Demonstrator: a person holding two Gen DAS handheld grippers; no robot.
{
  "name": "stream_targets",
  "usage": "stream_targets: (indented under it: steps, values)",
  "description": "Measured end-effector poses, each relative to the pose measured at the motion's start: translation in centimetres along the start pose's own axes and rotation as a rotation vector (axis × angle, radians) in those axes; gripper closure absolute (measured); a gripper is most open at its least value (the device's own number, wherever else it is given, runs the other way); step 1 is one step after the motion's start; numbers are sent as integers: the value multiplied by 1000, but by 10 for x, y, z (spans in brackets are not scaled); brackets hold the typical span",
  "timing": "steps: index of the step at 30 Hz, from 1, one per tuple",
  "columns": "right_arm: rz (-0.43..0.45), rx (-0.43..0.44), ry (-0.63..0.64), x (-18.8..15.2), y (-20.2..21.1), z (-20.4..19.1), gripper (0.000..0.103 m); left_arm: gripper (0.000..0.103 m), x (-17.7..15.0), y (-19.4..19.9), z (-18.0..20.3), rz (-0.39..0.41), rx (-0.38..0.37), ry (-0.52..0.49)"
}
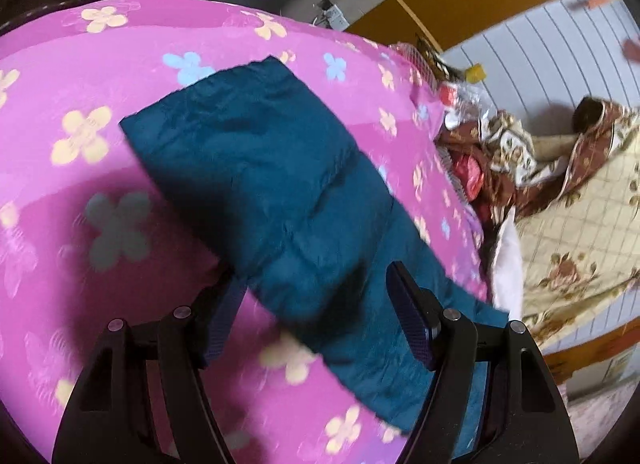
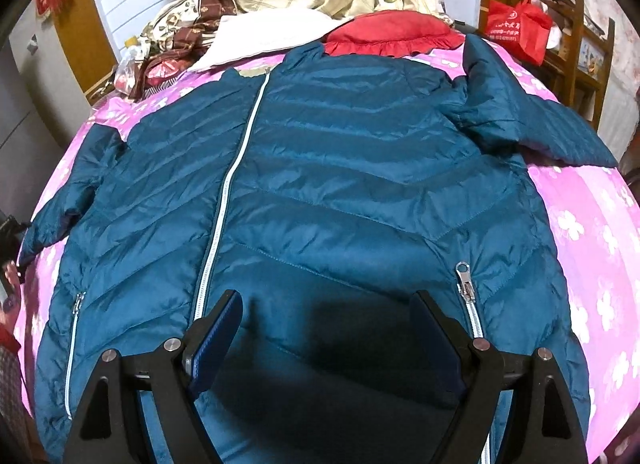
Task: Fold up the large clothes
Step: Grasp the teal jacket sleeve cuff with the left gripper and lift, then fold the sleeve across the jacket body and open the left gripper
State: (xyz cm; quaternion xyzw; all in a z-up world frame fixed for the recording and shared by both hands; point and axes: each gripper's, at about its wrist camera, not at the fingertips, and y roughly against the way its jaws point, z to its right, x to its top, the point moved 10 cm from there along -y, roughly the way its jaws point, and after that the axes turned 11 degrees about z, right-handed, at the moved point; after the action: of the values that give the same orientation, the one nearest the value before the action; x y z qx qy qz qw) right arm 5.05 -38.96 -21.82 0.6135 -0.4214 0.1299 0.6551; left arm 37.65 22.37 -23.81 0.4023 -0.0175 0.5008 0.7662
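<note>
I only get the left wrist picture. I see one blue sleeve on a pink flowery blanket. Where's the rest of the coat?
Observer: The teal puffer jacket lies spread front-up across the pink blanket, below the right gripper.
Operator: Is it zipped?
Observer: Yes, its white front zipper looks closed down the middle.
Operator: Is the other sleeve flat too?
Observer: No, the far sleeve is bent and bunched near the red pillow.
Operator: Is the right gripper holding anything?
Observer: No, its jaws stand open above the jacket.
</note>
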Motion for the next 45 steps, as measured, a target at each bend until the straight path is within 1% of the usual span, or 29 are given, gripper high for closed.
stream_targets:
  steps: [2,3,4,5,6,8,10,12,14,15,17,18,20,23,24,25,27,29,31,33,34,37,39,41,43,45]
  values:
    - [-6,-8,10,-1,-3,-1,19,32,8,-7,0,13,1,11]
    - [-9,-11,12,-2,-4,-1,19,36,11,-10,1,21,12,7]
    - [-13,-16,13,-3,-6,0,19,68,14,-13,-3,30,64,-20]
    - [-19,-19,14,-5,-8,1,19,85,14,-16,-9,21,139,-61]
    - [-18,-18,13,-6,-8,1,19,89,12,-19,-9,3,158,-84]
    - [-13,-15,19,-6,-7,2,22,94,13,-16,-4,6,181,-104]
    - [-5,-6,26,-5,-4,2,26,95,13,-1,12,28,184,-168]
    - [15,5,23,-2,2,2,26,95,11,15,33,39,155,-219]
    - [33,16,16,1,9,3,26,95,4,37,63,45,91,-274]
    - [40,22,11,2,12,3,26,95,-5,52,84,42,43,-309]
    - [54,39,-6,3,20,5,26,95,-15,72,119,48,-11,-367]
    - [61,47,-14,4,23,6,26,95,-27,88,141,59,-42,-418]
    - [78,63,-28,5,33,10,26,95,-46,105,179,67,-84,-491]
    - [109,81,-55,8,48,22,26,95,-96,133,237,51,-177,-589]
    - [119,90,-70,8,54,29,26,95,-111,138,250,43,-197,-613]
    - [125,95,-80,8,57,32,26,95,-135,145,268,32,-221,-654]
    - [136,106,-110,9,64,46,26,95,-176,151,293,8,-250,-716]
    - [144,117,-149,6,70,64,26,95,-215,150,314,-31,-271,-757]
    - [144,126,-188,4,75,80,26,95,-264,147,329,-89,-295,-793]
    - [150,135,-217,3,79,94,26,95,-299,144,338,-130,-305,-807]
    - [153,135,-233,2,81,105,26,95,-324,138,340,-163,-310,-810]
    - [162,125,-264,1,88,131,26,95,-377,119,343,-231,-287,-822]
    - [166,127,-298,0,92,149,26,95,-404,114,338,-253,-262,-835]
    - [165,133,-329,-2,95,162,26,95,-430,106,327,-296,-216,-854]
    - [159,166,-363,-2,100,170,26,92,-456,104,316,-360,-187,-856]
    - [168,193,-370,2,108,175,26,89,-474,109,310,-377,-175,-871]
